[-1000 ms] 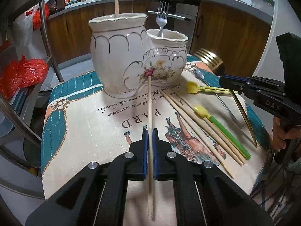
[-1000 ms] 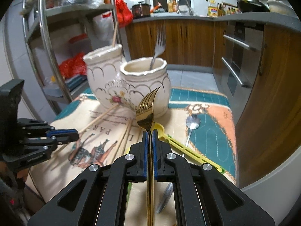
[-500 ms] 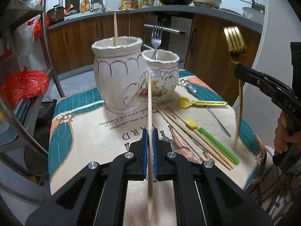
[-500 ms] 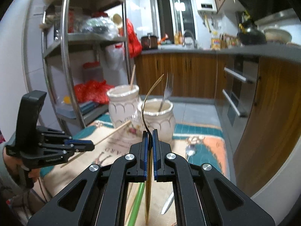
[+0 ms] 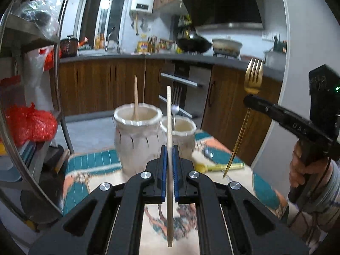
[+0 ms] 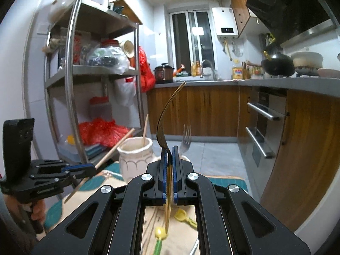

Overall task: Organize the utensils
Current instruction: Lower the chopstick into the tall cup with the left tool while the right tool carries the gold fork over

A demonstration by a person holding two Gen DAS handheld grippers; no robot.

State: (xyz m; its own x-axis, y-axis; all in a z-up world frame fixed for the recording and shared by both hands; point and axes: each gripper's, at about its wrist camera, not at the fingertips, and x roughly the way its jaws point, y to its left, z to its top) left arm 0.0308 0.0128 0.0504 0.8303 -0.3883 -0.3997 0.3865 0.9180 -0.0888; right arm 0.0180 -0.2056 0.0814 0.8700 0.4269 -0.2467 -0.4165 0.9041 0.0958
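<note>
A: Largest first. 2 cream jars at centre frame in the left wrist view, the tall jar (image 5: 136, 136) left of the short jar (image 5: 180, 136), touching or nearly so, on the printed mat (image 5: 89, 165).

B: Contents?

A: 1 chopstick stands in the tall jar, 1 silver fork (image 5: 175, 108) in the short one.

B: Grippers?

A: Left gripper (image 5: 169, 170) is clamped on a wooden chopstick (image 5: 169, 127), now near upright. Right gripper (image 6: 169, 170) is clamped on a gold fork (image 6: 165, 114), tines up. A second ago both utensils sat low over the mat; both are now raised above the jar rims.

B: Meaning?

A: Pickup looks done. Next, I judge, chopstick into the tall jar, fork into the short. The yellow-green spoons (image 6: 159, 237) wait on the mat, bottom of frame.
</note>
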